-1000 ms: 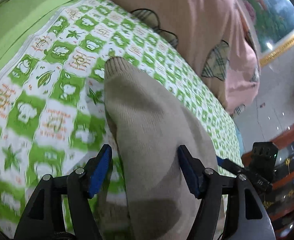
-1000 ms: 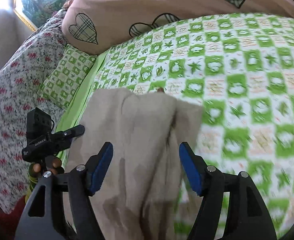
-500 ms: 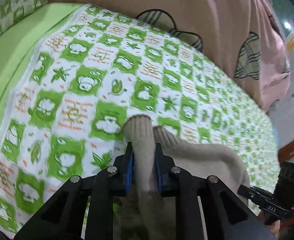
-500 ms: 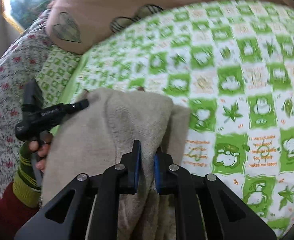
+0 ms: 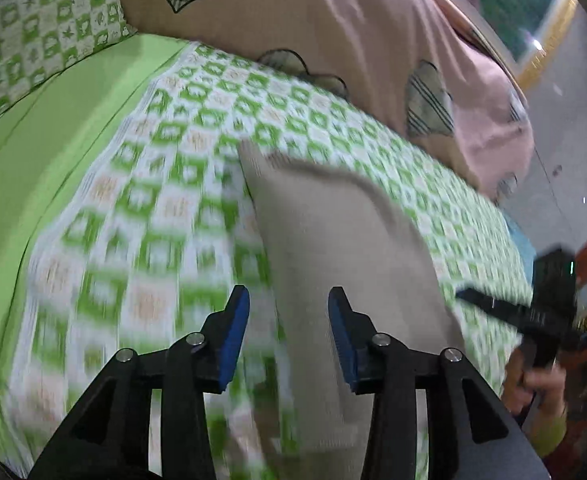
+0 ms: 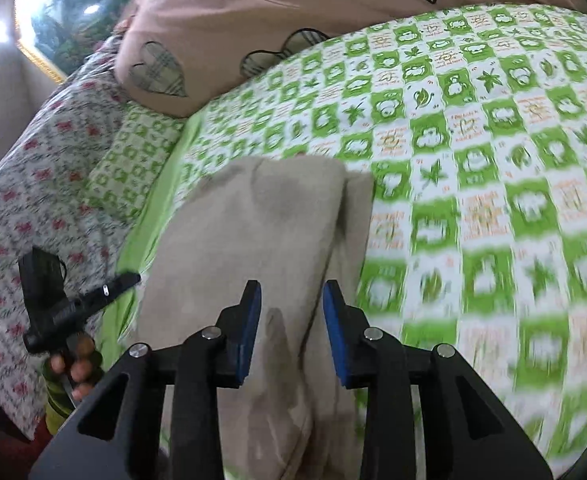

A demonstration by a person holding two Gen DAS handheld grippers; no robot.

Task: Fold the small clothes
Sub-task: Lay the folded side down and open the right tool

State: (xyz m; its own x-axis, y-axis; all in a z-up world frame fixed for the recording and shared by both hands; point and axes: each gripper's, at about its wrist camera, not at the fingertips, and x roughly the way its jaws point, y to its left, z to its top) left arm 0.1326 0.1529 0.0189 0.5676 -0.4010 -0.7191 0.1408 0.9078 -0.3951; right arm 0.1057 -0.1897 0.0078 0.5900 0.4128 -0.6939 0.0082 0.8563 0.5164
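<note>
Your left gripper point(image 5: 288, 334) is released, its blue pads parted above the beige knit garment point(image 5: 345, 264), which lies folded on the green checked bed sheet point(image 5: 165, 208). Your right gripper point(image 6: 292, 330) is likewise released, straddling the garment's raised fold without clamping it.

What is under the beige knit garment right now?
The beige knit garment lies on the green checked bedsheet, which shows all around it. A second beige layer pokes out along its right edge. Anything else beneath is covered.

orange lettering sits in squares of the green checked sheet point(image 6: 469, 128), too blurred to read.
</note>
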